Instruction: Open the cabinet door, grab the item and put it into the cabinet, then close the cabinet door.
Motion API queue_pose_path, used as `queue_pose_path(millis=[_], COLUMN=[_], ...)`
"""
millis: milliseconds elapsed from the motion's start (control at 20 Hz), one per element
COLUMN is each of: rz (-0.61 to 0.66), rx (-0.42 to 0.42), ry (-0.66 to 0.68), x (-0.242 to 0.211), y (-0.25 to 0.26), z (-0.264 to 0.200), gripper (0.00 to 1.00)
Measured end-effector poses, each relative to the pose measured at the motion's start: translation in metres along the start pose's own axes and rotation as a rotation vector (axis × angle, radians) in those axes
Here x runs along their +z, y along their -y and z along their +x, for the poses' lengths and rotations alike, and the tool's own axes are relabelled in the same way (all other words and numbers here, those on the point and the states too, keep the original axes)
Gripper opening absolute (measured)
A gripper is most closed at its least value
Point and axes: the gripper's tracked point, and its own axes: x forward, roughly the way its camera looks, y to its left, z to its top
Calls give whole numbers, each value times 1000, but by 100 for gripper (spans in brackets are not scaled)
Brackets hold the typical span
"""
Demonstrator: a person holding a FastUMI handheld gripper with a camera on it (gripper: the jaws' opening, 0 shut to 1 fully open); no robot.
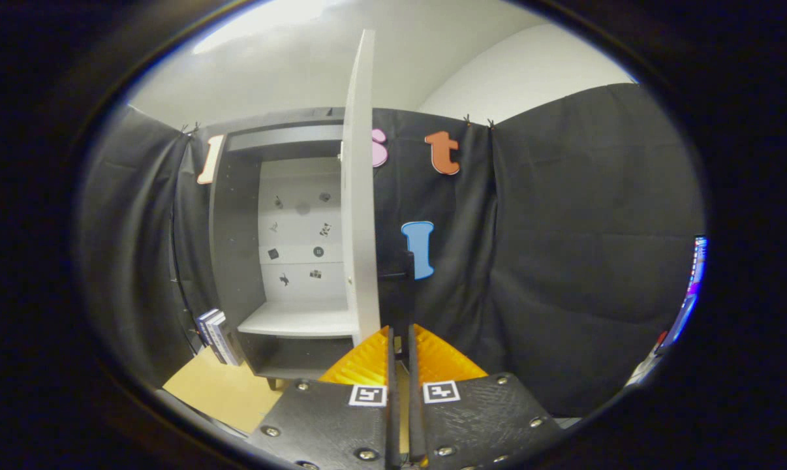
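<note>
Cabinet [282,261] stands ahead on your counter [217,391], its door [361,196] swung open edge-on just beyond your tool [399,339]. Your tool's fingers are pressed nearly together, pinching the dark handle [403,274]. Books [216,336] lean beside the cabinet.

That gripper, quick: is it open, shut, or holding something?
Gripper: fingers nearly together on the door handle, door wide open; whether both press it cannot be told.
</note>
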Motion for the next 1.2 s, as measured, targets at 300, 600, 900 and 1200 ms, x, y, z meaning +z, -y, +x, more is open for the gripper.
queue_pose_path(millis=[300,600,900,1200], rz=[4,22,64,53], rx=[-27,80,169,200], ry=[-10,-92,-211,-325], x=[-7,-41,-90,-134], y=[-20,-77,-125,-145], z=[-14,-16,-16,-20], gripper=[6,33,74,79])
